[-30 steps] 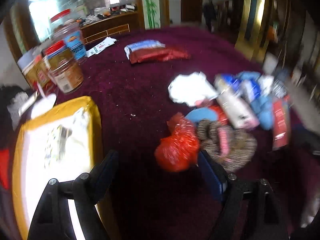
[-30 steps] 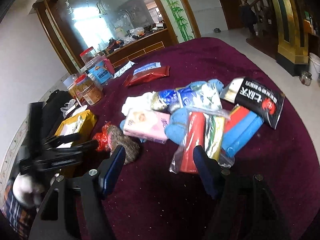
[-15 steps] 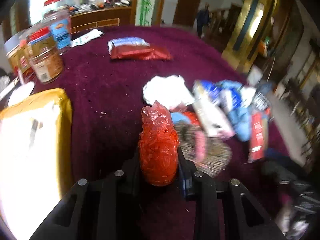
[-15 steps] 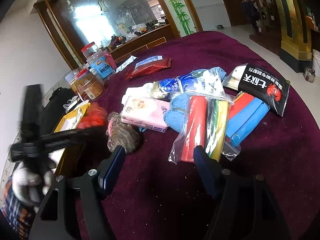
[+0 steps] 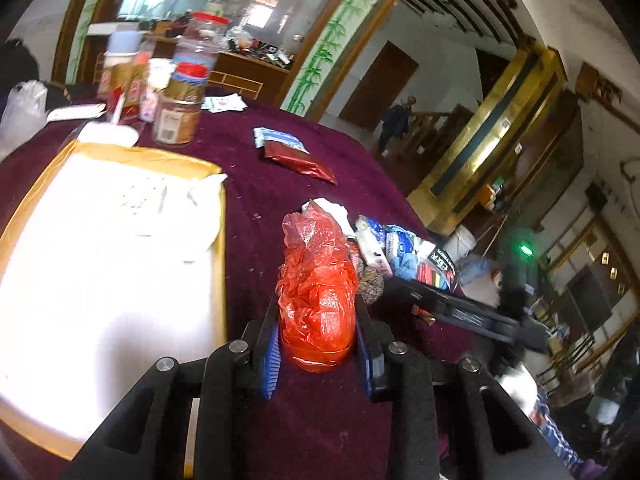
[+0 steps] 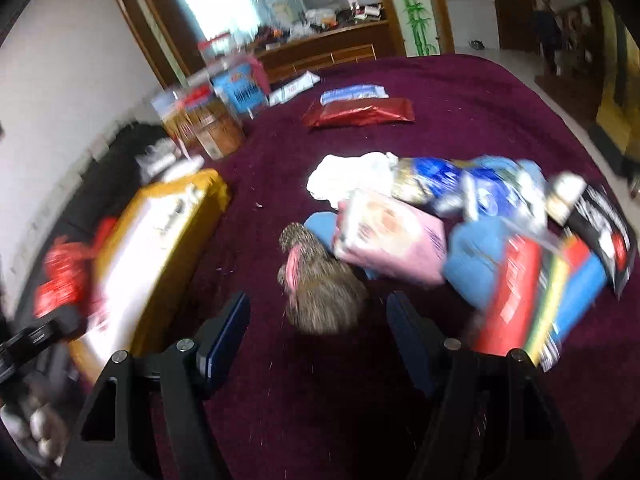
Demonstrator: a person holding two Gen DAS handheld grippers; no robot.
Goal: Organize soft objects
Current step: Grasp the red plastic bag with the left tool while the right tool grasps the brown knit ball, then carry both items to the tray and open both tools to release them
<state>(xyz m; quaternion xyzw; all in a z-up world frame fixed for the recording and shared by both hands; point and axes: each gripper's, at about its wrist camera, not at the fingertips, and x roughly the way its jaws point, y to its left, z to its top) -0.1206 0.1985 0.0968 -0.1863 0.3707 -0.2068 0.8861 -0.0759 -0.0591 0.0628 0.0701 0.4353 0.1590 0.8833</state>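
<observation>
Yellow box (image 5: 100, 264) sits far left on the maroon counter (image 5: 260, 200), white top blown out by glare, so I can't tell if it's open or lidded. Just right of it, the left gripper (image 5: 318, 344) is clamped on the red bag (image 5: 318, 280), crinkly plastic bulging above the blue pads, held clear of the cloth. Likely step: carry it toward the box or a spot beside it. Keep the squeeze steady, film is slippery and the contents look compressible; don't tilt, the top is loose. Further right, the right gripper (image 6: 318, 320) is wide open and holds nothing, jaws either side of the brown speckled bundle (image 6: 320, 284) lying on the counter, not touching it. To take it well: come down low, centre on the fat part, close slowly so it doesn't squirt out. The pink pack (image 6: 392, 240) lies against the bundle's far side and the blue and red packets (image 6: 520, 272) crowd the right jaw, so pull back toward the open cloth, not sideways. Right view is motion-blurred; exact clearance is unclear.
</observation>
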